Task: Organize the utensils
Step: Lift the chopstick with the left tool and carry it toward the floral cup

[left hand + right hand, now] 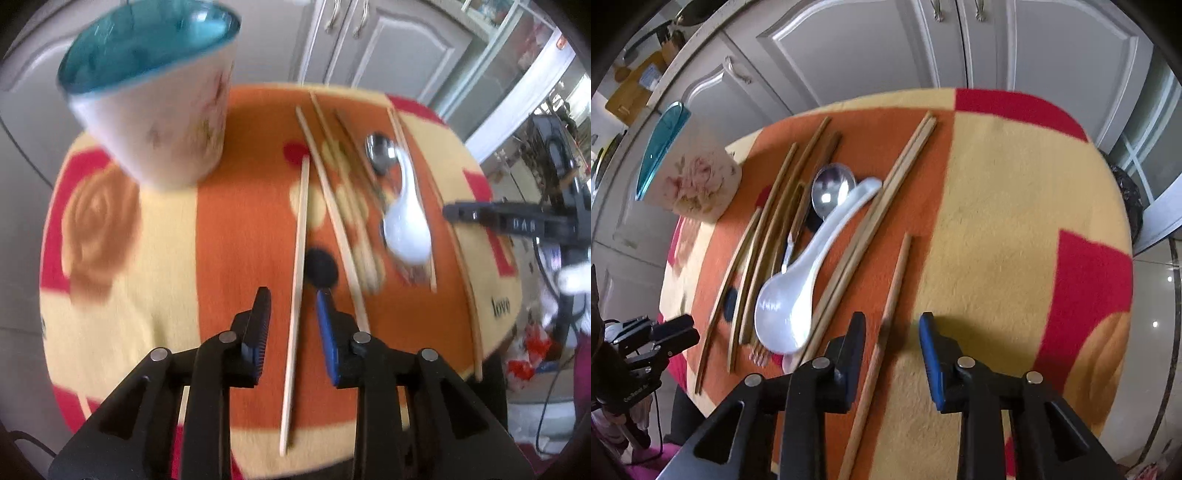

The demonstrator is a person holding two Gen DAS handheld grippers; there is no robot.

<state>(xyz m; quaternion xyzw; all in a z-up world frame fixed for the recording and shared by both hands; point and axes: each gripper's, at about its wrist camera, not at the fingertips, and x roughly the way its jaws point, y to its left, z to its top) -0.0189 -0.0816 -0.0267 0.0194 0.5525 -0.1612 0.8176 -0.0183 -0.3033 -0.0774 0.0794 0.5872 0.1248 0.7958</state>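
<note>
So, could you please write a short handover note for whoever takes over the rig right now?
Left gripper: open, straddling a single pale wooden chopstick, not yet gripped.
Right gripper: open, empty, over another lone wooden chopstick.
The white ceramic soup spoon, the steel spoon and the other chopsticks lie loose on the orange patterned cloth.
The floral cup with teal interior looks empty.
Nothing sorted yet.

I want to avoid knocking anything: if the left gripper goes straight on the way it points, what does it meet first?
Probably the single chopstick lying lengthwise between the open fingers of the left gripper, on the tablecloth. Depth is unclear; the cup stands well off to the left.
</note>
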